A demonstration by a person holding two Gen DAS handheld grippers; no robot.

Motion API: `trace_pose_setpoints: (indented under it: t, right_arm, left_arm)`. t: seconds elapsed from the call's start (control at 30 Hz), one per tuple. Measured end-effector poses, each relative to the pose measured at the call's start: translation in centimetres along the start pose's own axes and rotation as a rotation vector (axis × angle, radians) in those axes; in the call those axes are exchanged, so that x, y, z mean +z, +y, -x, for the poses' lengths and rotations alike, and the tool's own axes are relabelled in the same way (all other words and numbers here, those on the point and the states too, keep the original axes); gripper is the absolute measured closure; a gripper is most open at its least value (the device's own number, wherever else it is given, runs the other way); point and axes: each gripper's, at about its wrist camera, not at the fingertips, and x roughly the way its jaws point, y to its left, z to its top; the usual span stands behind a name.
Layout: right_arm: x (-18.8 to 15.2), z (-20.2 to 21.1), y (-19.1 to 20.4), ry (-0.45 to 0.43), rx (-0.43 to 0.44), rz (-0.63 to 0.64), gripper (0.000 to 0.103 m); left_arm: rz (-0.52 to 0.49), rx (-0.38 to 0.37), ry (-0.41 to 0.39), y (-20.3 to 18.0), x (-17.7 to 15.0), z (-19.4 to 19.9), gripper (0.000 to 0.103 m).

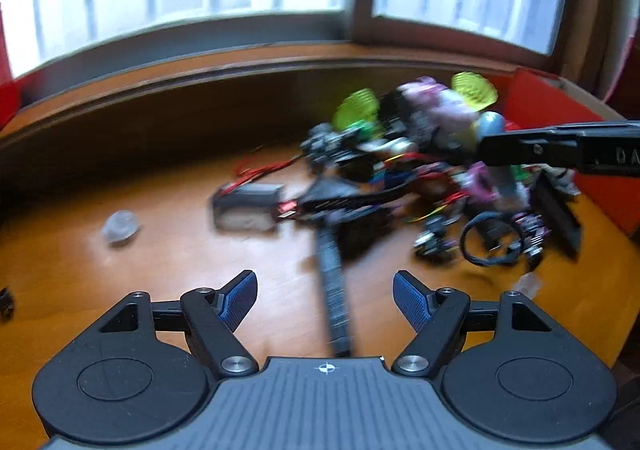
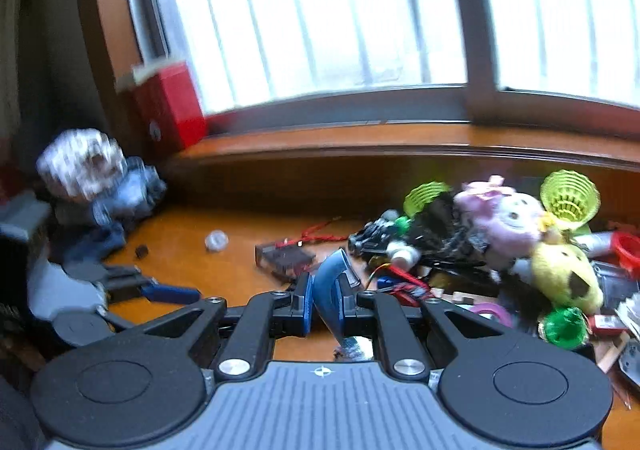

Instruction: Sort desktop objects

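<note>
1. Nearest the desk's front edge, the left gripper stands with jaws apart and nothing between them; a dark strap runs lengthwise from its mouth toward the pile.
2. Just beyond, the right gripper is clamped together on a thin blue piece, standing roughly upright between the pads.
3. Mid-desk lies a small dark box with red wires, ahead of the left gripper and nearer to it.
4. Toward the far right corner sits the toy pile; only the letters "DA" are readable, on the other gripper's arm.
</note>
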Motion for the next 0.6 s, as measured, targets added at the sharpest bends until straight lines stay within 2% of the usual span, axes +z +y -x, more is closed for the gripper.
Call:
trace_pose_setpoints:
  t: [0.17, 0.33, 0.4, 0.47, 0.57, 0.6]
  right_arm:
    - [0.2, 1.8, -4.1, -0.021, 0.103, -0.139, 0.09]
    - [0.2, 2.8, -6.9, -0.005, 0.142, -0.155, 0.09]
    - [0.1, 3.3, -7.8, -0.003, 0.159, -0.157, 0.09]
    - [0.1, 3.8, -8.7, -0.007, 0.168, -0.159, 0.09]
    - [0.2, 4.6, -10.2, -0.023, 0.174, -0.167, 0.09]
    - [0.2, 4.8, -10.7, -0.031, 0.174, -0.171, 0.09]
  left_arm:
    - [-0.056, -0.117, -0.07, -5.2, 0.9, -1.2, 0.029]
    - [-0.123, -0.172, -0.092, -10.0, 1.3, -4.3, 0.031]
    - [-0.133, -0.173, -0.081, -11.5, 1.4, -5.8, 0.044]
    - [-0.132, -0.181, -0.05, -12.7, 1.5, -7.0, 0.08]
    - [-0.124, -0.185, -0.022, -14.0, 1.5, -7.7, 0.096]
    - [-0.124, -0.182, -0.017, -14.3, 1.4, -7.8, 0.098]
